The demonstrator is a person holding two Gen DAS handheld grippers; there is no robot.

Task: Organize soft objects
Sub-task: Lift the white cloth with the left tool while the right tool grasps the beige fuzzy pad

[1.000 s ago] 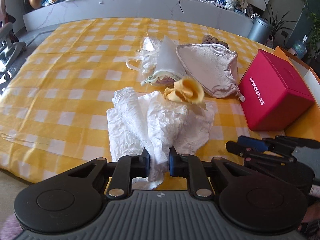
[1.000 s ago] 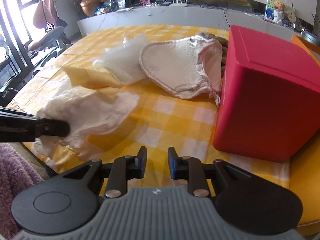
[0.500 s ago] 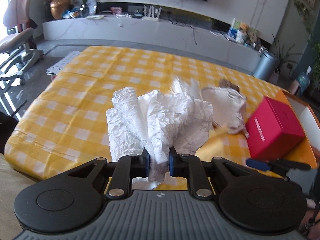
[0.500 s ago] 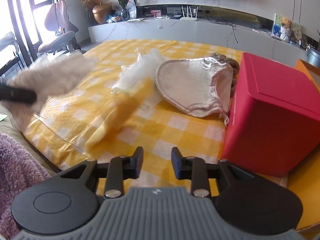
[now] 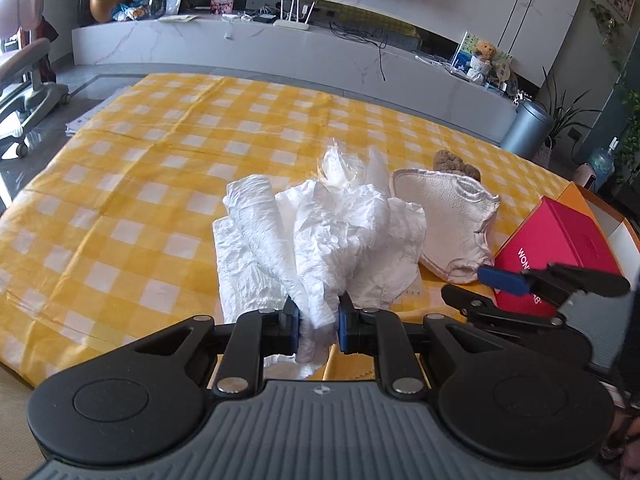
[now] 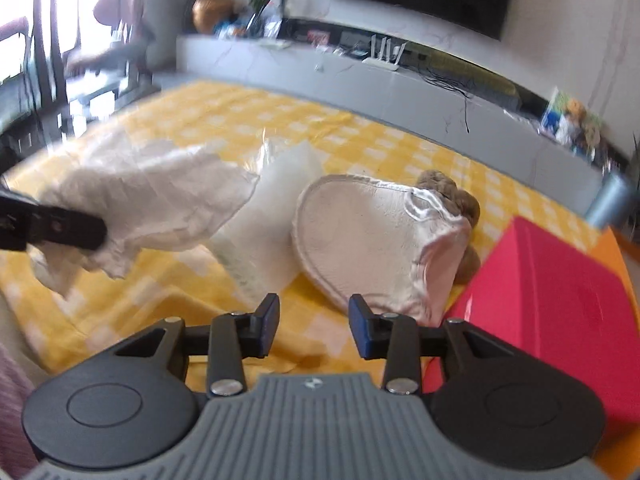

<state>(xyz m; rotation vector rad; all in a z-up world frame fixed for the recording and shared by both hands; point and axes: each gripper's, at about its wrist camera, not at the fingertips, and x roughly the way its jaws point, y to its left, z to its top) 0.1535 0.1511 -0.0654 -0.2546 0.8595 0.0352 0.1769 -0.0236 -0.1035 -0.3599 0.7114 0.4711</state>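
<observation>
Blocking our left view, the crumpled white cloth point(image 5: 332, 236) sits clamped in our left gripper point(image 5: 318, 326) above the checked tablecloth point(image 5: 160, 168). Our right gripper point(image 6: 313, 330), just widened, grasps nothing; a fleecy pink pouch point(image 6: 360, 240) and red box point(image 6: 560, 300) lie ahead.

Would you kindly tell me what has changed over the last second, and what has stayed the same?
The left gripper, clamped on the crumpled white paper towel, has lifted it off the yellow checked tablecloth. The small yellow cloth that lay beside it is no longer in view. The right gripper has just been opening, with nothing between its jaws. The pinkish padded mitt and red box stayed put.
</observation>
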